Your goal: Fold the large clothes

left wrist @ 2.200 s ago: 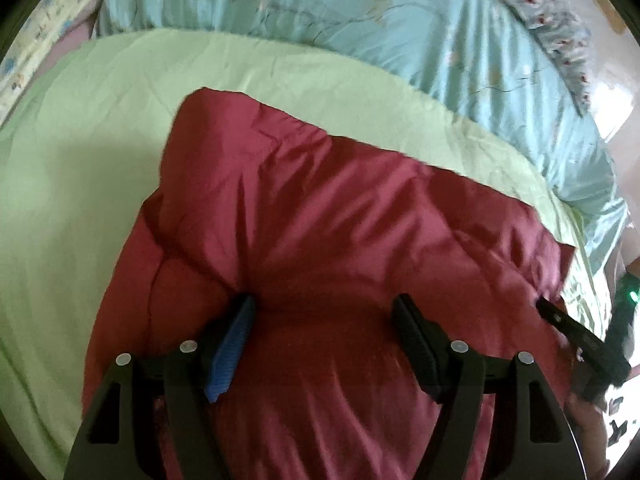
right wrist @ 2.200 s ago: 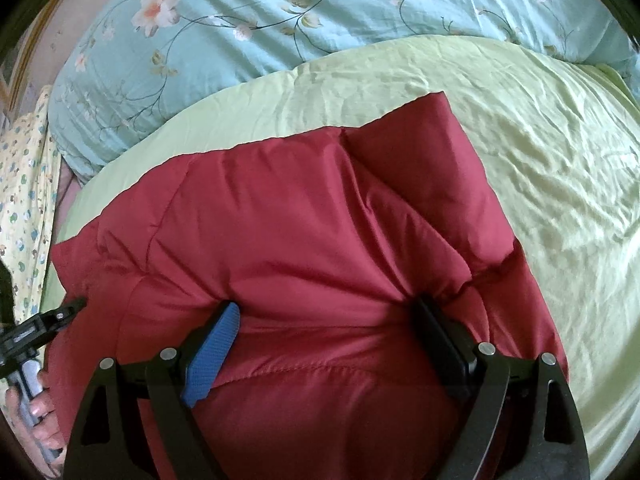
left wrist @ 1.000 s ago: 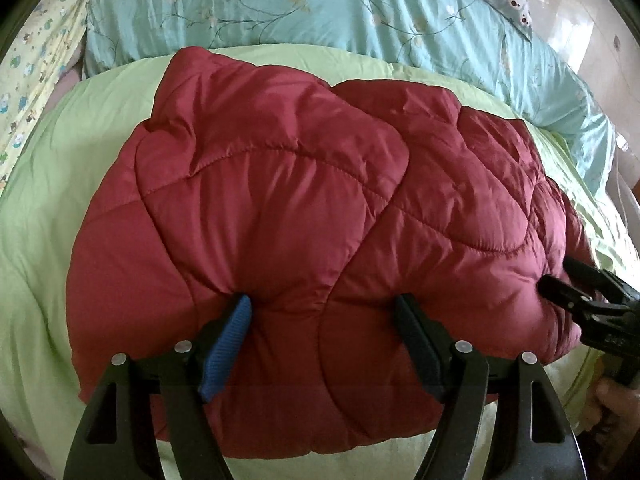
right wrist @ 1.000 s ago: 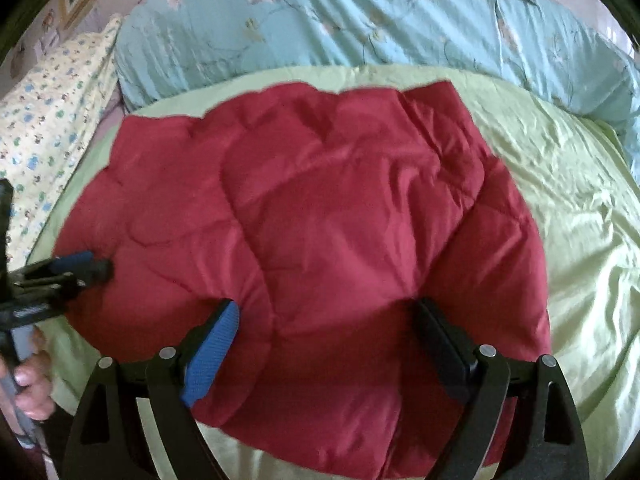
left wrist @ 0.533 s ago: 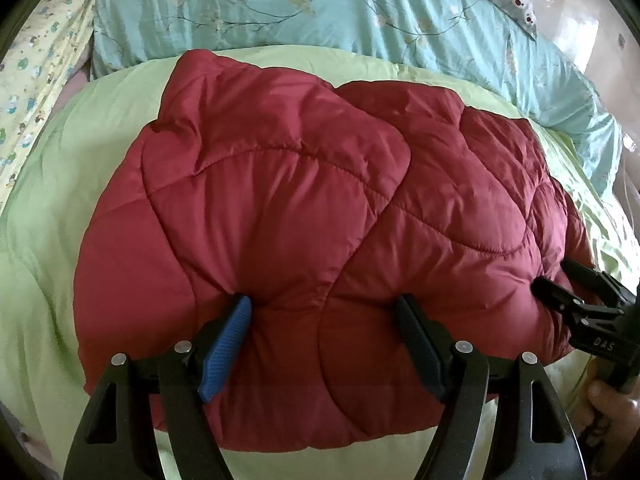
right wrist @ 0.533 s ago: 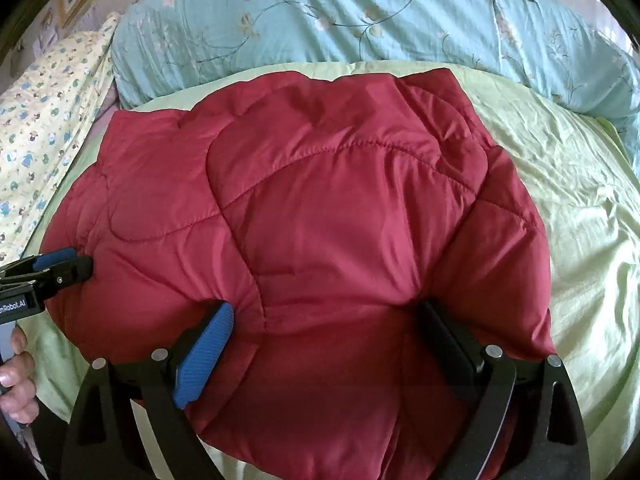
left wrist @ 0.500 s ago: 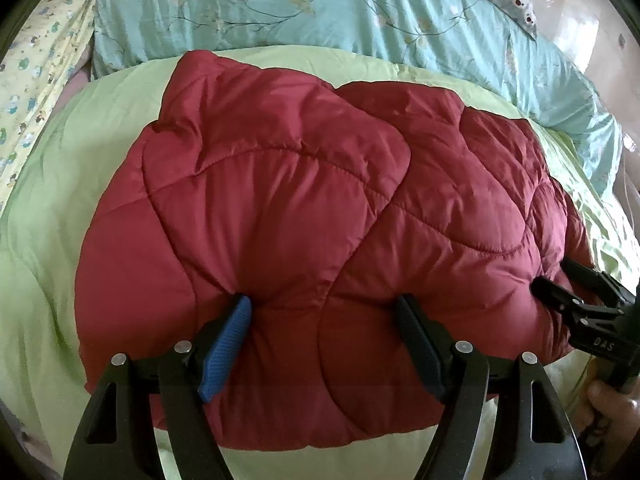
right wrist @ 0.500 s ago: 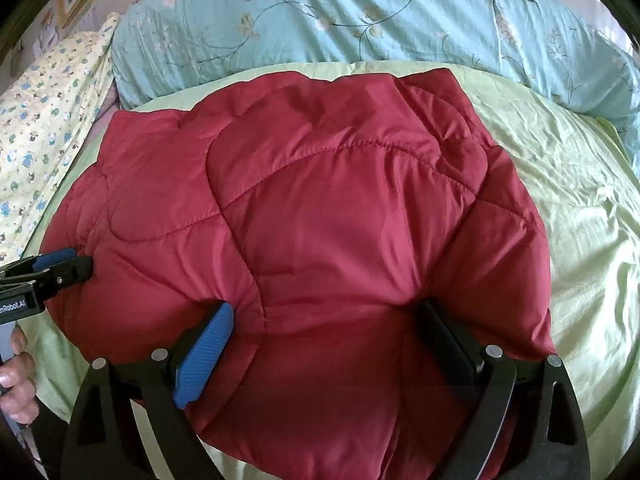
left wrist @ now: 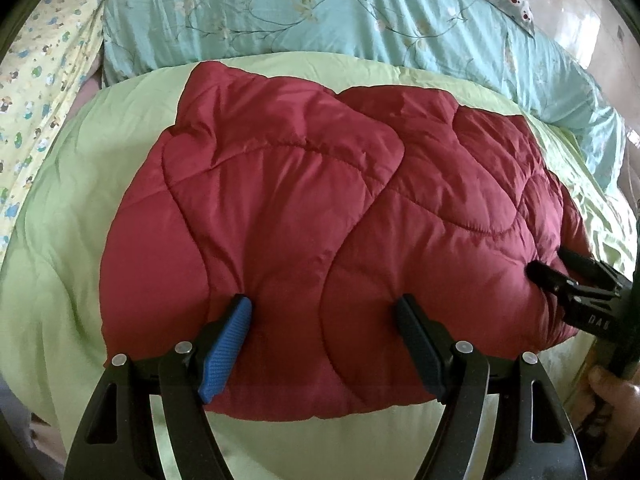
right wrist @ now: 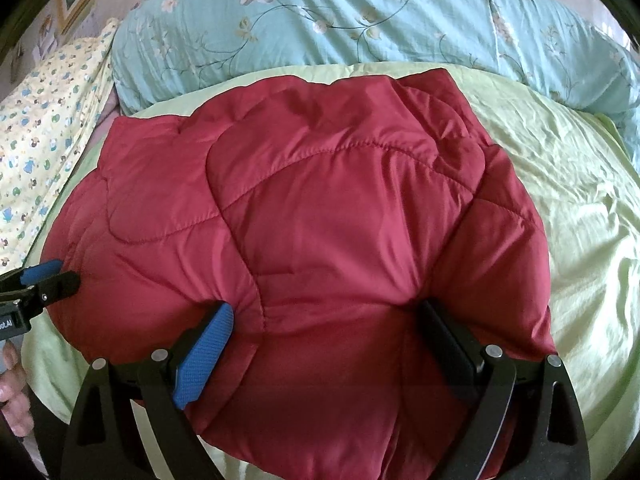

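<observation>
A folded red quilted jacket [left wrist: 320, 208] lies on the light green bedspread [left wrist: 60, 240] of a bed, in front of a blue flowered quilt [left wrist: 320, 12]. The left hand-held gripper [left wrist: 324, 312] and the right hand-held gripper [right wrist: 324, 316] each stand wide with the jacket's near edge bunched between the fingers, which press into the padding.

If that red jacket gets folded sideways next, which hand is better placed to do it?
Probably the right. The right tongs bite deep into the red jacket, with fabric filling them. The left tongs pinch it only just inside the near hem.
</observation>
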Demonstrator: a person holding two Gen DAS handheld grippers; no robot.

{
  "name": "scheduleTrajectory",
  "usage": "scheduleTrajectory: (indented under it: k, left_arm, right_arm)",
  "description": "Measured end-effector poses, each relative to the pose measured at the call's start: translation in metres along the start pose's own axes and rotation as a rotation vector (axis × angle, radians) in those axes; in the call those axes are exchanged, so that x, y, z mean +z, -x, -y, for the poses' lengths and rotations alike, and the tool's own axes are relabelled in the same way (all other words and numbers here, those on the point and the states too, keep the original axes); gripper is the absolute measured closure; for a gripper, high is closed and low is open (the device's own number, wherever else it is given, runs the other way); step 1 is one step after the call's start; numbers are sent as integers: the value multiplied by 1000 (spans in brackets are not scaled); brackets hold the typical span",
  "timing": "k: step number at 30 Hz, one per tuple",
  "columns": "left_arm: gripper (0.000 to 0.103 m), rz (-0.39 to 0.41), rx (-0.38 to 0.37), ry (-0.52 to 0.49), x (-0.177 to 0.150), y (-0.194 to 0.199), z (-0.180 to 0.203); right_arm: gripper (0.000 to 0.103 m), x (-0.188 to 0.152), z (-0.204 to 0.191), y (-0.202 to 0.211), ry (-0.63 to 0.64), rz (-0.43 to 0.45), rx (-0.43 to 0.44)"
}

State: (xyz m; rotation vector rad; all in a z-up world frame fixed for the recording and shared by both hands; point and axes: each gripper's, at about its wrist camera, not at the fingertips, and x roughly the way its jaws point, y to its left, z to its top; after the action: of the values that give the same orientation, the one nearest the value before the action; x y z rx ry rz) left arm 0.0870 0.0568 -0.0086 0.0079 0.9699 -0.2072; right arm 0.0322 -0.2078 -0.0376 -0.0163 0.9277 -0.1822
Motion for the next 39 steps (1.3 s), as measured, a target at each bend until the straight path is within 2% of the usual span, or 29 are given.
scheduleTrajectory:
  k: [7, 14, 22, 28, 33, 39]
  left_arm:
    - [28, 4, -12, -3, 0, 7, -10]
    - [28, 13, 15, -18, 5, 12, -14]
    - [28, 48, 79, -27, 17, 18, -19]
    - [28, 55, 101, -37, 21, 16, -21]
    - [28, 40, 91, -16, 39, 0, -31]
    - [28, 53, 139, -7, 66, -16, -37]
  right_arm:
    - [9, 0, 1, 2, -10, -2, -2]
    - [9, 6, -1, 15, -40, -11, 3]
    - [8, 28, -14, 55, -21, 112, 53]
    - [9, 42, -23, 40, 10, 88, 83]
    - [10, 50, -28, 20, 15, 53, 120]
    - [10, 70, -19, -5, -1, 14, 89]
